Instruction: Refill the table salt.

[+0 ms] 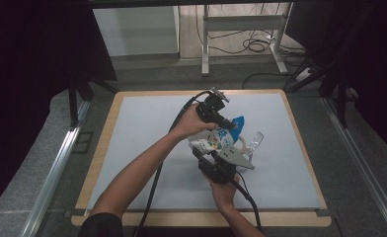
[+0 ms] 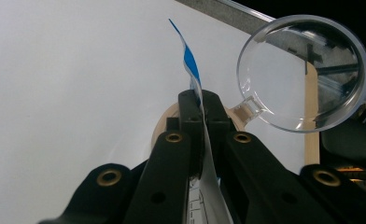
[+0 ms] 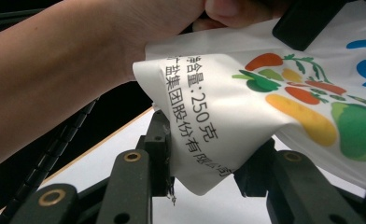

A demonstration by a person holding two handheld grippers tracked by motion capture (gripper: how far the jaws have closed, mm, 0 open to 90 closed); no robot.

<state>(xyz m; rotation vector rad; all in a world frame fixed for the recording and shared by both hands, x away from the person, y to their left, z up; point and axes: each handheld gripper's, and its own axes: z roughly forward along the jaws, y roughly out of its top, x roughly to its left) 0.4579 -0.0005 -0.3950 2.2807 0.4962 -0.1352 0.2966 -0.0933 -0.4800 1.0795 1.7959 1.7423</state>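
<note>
The right gripper (image 3: 204, 172) clamps the white printed pouch (image 3: 246, 107) beside a forearm (image 3: 64, 79).

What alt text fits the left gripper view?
The left claw is shut on the thin edge of a white and blue bag, above a white table mat. A clear round lid with a small tab sits just right of the claw.

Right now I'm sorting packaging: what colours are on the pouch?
White pouch with blue lettering and colourful vegetable pictures; clearest in right gripper view.

Glossy printed plastic pouch (image 3: 246, 107), clear plastic lid (image 2: 304, 72)
</note>
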